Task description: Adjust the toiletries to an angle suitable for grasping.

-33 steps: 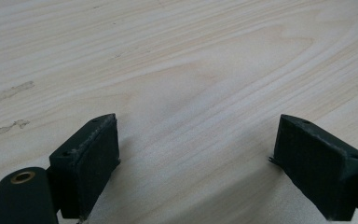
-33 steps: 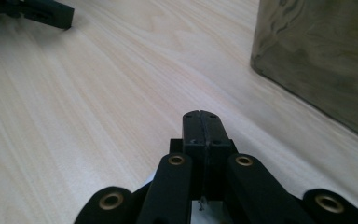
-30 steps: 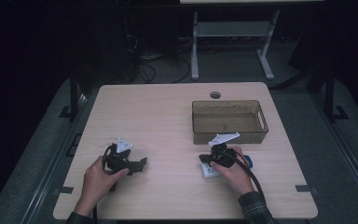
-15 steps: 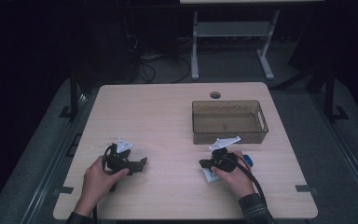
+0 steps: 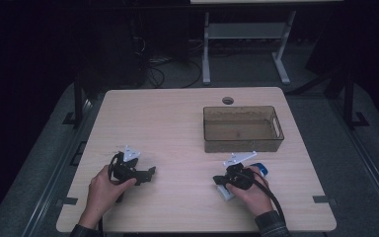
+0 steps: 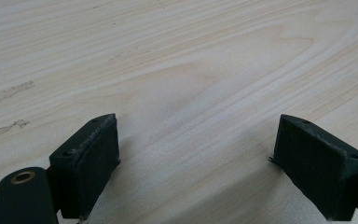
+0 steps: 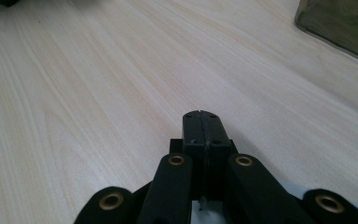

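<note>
While the high view takes in the whole pale wooden table (image 5: 177,123), each hand sits low in the frame: the left hand (image 5: 103,190) at lower left around the left gripper (image 5: 148,174), the right hand (image 5: 254,192) at lower right around the right gripper (image 5: 219,180). A clear brown bin (image 5: 242,128) stands right of centre, above the right gripper, and something small and blue (image 5: 261,169) peeks out beside that hand. From the left gripper view, the jaws stand wide apart over bare wood grain, holding nothing. From the right gripper view, the jaws are pressed together with nothing seen between them, and a corner of the bin (image 7: 342,23) fills the upper right.
</note>
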Tool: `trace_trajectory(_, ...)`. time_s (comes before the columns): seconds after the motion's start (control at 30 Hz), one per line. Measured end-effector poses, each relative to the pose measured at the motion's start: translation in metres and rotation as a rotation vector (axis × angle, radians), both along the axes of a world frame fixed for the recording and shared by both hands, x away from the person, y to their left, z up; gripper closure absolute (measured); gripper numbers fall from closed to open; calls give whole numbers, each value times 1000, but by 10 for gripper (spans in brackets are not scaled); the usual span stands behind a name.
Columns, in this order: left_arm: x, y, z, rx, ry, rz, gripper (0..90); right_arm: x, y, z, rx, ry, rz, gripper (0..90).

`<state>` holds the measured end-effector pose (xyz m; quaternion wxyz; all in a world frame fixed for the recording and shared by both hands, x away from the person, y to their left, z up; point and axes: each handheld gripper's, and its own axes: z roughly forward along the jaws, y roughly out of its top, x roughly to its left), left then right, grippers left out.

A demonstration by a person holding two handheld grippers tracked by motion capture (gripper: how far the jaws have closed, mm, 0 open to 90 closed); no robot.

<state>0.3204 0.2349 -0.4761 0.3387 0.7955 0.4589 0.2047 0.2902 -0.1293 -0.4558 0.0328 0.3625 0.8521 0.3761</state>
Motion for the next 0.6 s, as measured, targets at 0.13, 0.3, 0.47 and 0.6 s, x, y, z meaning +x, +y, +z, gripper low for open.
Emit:
trace_trajectory(0.13, 0, 0, 0, 0, 1, 0, 129, -3, -2, 0, -2, 2, 0, 900)
trace_trajectory(0.3, 0, 0, 0, 0, 0, 0, 129, -9, -5, 0, 3, 0, -4, 900)
trace_trajectory(0.47, 0, 0, 0, 0, 0, 0, 129, -16, -8, 0, -2, 0, -1, 900)
trace_trajectory(0.6, 0, 0, 0, 0, 0, 0, 129, -21, -11, 1, -6, -3, -2, 900)
